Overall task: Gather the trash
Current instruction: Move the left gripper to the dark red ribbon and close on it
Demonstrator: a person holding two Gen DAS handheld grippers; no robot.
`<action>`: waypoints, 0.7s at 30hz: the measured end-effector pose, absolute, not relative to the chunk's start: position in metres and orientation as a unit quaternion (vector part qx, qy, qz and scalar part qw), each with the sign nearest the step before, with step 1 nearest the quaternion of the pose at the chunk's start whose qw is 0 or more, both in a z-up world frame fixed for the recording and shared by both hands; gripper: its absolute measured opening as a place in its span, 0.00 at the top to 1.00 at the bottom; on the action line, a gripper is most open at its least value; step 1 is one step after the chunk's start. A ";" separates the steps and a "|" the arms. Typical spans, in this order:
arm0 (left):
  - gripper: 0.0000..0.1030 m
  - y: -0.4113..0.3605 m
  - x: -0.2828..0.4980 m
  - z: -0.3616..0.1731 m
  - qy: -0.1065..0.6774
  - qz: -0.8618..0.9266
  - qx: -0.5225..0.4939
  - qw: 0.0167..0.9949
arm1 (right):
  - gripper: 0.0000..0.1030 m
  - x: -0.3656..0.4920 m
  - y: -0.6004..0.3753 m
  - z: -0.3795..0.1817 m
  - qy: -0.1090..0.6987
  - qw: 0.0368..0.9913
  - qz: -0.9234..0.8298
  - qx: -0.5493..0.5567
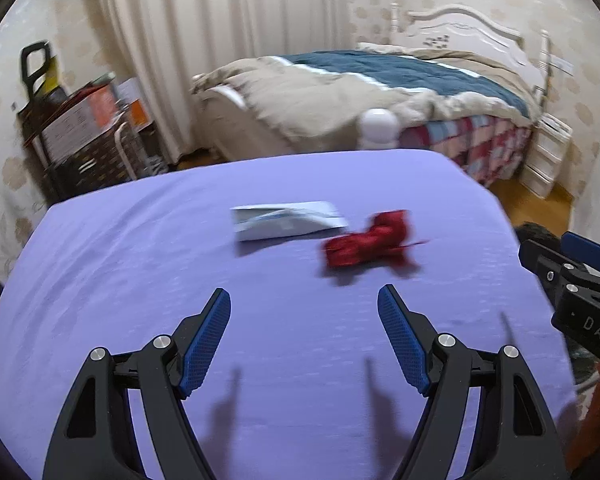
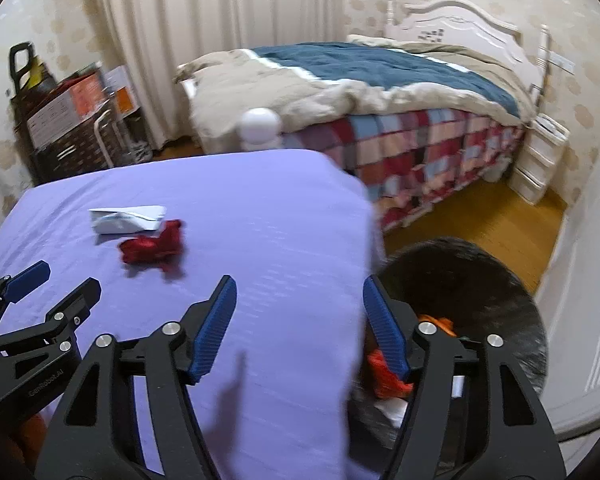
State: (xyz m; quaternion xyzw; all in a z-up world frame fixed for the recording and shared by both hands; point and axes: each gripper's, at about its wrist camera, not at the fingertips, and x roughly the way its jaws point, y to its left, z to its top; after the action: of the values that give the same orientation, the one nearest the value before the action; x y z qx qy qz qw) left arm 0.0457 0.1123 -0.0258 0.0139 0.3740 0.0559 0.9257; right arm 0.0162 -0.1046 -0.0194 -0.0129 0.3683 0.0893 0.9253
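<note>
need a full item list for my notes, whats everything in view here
table: 1, purple cloth, foreground
paper: 1, white, mid-table
wrapper: 1, red, crumpled, right of paper
bin: 1, dark, beside table's right edge, orange and white scraps inside
bed: 1, beige and blue cover, behind
lamp: 1, white, rounded, past table's far edge
boxes: several, far left
left gripper: open, empty
right gripper: open, empty

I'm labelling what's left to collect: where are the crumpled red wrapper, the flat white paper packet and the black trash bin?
crumpled red wrapper (image 1: 366, 242), left wrist view, its middle.
flat white paper packet (image 1: 286, 222), left wrist view, its centre.
black trash bin (image 2: 480, 276), right wrist view, its far inner wall.
</note>
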 end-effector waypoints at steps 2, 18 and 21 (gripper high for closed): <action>0.28 0.128 0.044 -0.027 0.375 0.069 0.008 0.925 | 0.35 0.022 -0.087 -0.019 0.370 0.923 0.102 -0.020; 0.28 0.163 0.047 -0.034 0.387 0.086 -0.022 0.918 | 0.35 0.083 -0.052 -0.025 0.380 0.920 0.087 -0.035; 0.28 0.155 0.052 -0.031 0.382 0.075 -0.020 0.921 | 0.36 0.079 -0.061 -0.027 0.384 0.919 0.081 -0.032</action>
State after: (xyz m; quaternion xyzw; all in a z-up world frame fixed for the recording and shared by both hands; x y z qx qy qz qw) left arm 0.0521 0.1551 -0.0308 -0.0199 0.3820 0.0755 0.9209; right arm 0.0788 -0.0611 -0.0271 -0.0320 0.3838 0.0813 0.9193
